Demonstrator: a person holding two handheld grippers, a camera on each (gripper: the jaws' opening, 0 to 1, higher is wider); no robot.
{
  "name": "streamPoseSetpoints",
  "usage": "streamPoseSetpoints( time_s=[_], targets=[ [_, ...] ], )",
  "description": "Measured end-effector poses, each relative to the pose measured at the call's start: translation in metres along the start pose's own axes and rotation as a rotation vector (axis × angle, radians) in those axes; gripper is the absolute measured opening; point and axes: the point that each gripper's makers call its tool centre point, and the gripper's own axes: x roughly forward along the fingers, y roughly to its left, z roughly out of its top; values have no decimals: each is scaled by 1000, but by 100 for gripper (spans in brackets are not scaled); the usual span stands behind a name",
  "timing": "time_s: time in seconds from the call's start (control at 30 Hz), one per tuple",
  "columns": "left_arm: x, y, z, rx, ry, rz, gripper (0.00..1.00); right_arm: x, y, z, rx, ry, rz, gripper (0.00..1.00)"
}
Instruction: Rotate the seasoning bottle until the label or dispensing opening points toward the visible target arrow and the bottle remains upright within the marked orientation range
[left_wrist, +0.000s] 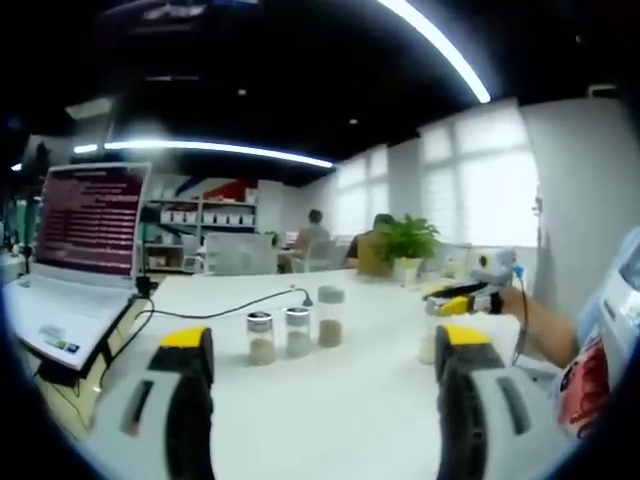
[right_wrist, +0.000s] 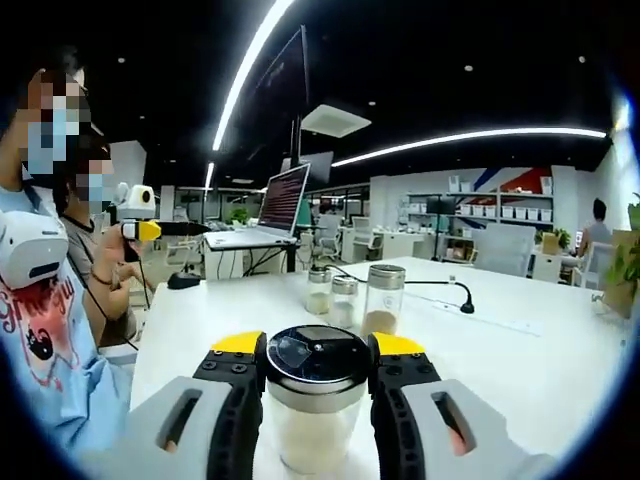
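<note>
White table (right_wrist: 520, 340) holds 3 jars (right_wrist: 345, 297) beyond the right gripper's (right_wrist: 318, 375) clamped seasoning bottle (right_wrist: 318, 395).

An open laptop (left_wrist: 85, 255) stands at the white table's (left_wrist: 330, 400) left end. A black cable (left_wrist: 225, 305) runs from it across the table. A potted plant (left_wrist: 408, 245) stands at the table's far edge.

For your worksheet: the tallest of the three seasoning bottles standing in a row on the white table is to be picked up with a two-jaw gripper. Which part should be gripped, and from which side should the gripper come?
Grip the tallest bottle on its straight glass body, just under the cap. It stands upright at the row's end, with bare table on its outer side, so come in level from there or from the front, jaws either side, probably clear of the middle bottle.
</note>
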Motion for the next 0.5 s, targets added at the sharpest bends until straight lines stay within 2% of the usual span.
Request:
streamPoseSetpoints(
  time_s=[0.3,0.37,0.5],
  targets=[
    [1,3,0,-13,0,9,97,1,-1,0,11,5,-77,40],
    [3,4,2,20,-19,5,97,1,-1,0,13,7,-86,40],
    [4,2,4,13,-32,-2,97,0,-2,-1,17,17,-125,40]
  ],
)
